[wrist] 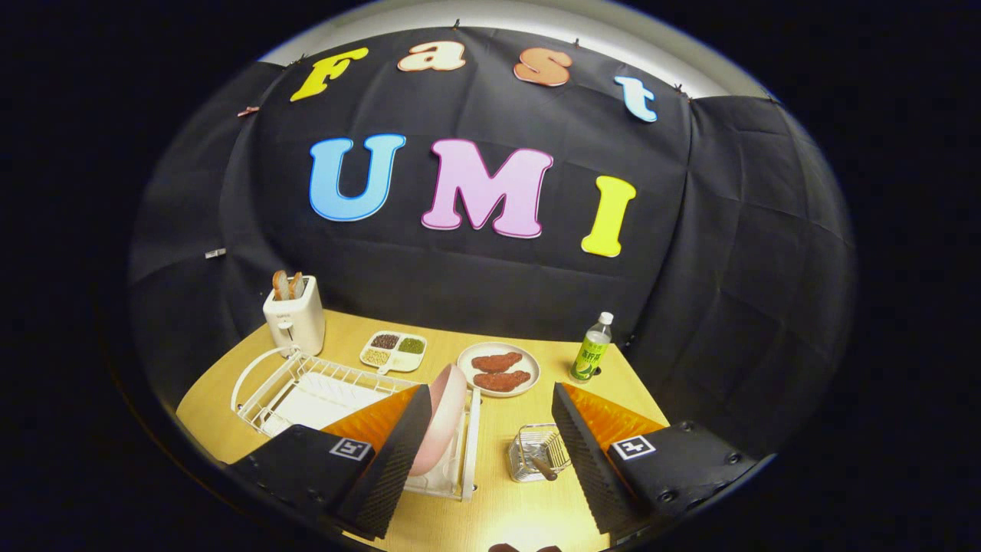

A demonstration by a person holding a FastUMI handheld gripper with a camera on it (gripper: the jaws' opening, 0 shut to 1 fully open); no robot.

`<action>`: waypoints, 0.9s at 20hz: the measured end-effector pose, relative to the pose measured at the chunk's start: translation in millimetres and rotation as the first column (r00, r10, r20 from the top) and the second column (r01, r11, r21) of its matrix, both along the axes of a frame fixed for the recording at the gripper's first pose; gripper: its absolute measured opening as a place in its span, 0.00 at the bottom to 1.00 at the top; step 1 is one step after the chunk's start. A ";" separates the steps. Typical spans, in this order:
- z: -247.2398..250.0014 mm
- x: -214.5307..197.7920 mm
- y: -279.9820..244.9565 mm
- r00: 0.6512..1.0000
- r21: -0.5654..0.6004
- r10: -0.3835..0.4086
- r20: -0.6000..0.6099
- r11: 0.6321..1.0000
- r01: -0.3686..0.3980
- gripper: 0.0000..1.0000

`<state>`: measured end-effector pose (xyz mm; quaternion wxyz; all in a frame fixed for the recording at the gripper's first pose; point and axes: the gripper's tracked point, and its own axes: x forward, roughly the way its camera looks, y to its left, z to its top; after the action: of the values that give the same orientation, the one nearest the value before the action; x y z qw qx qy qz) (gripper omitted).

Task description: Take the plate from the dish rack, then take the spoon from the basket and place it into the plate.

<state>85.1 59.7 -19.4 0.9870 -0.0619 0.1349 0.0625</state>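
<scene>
A: Two fingers of the gripper (483, 445) spread wide, holding nothing?
B: Yes. The plate (443, 418) stands on edge in the rack (264, 383), just inside the left finger, nearer than the basket (536, 452).

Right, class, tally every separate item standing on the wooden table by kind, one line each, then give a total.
Toaster: 1
Dish rack: 1
Pink plate standing in the rack: 1
Divided snack tray: 1
Plate with two brown pieces: 1
Bottle: 1
Wire basket with a handle poking out: 1
Total: 7
The claw is open, holding nothing.
</scene>
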 end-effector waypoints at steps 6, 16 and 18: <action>-39.2 47.3 15.3 0.981 -0.023 -0.013 -0.195 1.000 0.008 0.97; -102.0 84.0 30.4 0.915 -0.090 -0.094 -0.392 0.994 0.063 0.57; -111.0 84.7 34.6 0.904 -0.098 -0.099 -0.416 0.993 0.064 0.42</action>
<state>169.8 94.3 -130.3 0.9332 -0.0819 0.3488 0.0274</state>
